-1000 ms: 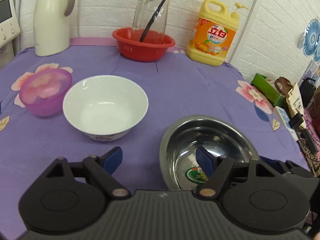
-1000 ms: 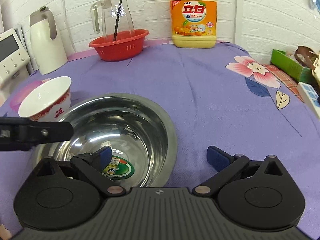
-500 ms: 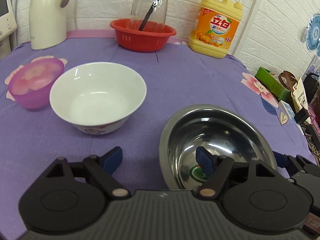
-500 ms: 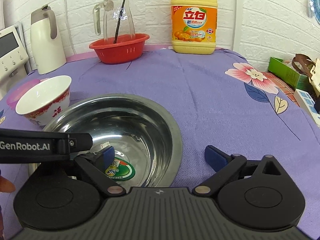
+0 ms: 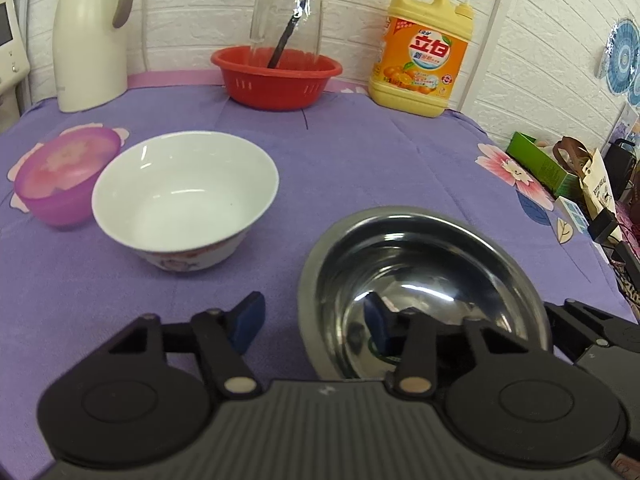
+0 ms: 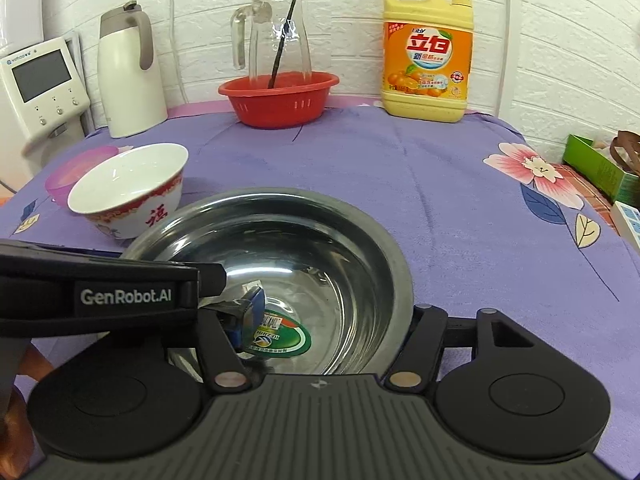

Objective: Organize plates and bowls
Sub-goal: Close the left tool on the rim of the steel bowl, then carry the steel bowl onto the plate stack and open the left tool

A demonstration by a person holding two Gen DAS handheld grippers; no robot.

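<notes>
Left claw (image 5: 314,322): fingers spread, gripping nothing. Its right finger sits inside the steel bowl (image 5: 424,276); its left finger stands outside, over the table (image 5: 360,160), so the near-left rim of the bowl lies between the two pads with clearance on both sides.

Right claw (image 6: 336,312): its left finger pad is inside the steel bowl (image 6: 304,248), near the green label on the bowl floor; its right finger is outside the rim, with the tip hidden behind the rim. The near-right wall of the bowl lies between the fingers. Whether the pads press the wall cannot be told. The left claw's body crosses in front of the right claw's left finger.

Ahead and to the left of the left claw, a white porcelain bowl (image 5: 186,198) stands upright on the table, apart from the steel bowl. Just beyond it to the left sits a purple bowl (image 5: 66,176), close to the white one.

Far ahead of both claws, along the wall: a white thermos jug (image 6: 130,76), a red basket (image 6: 280,98) holding a glass pitcher (image 6: 278,36), and a yellow detergent bottle (image 6: 428,52).
</notes>
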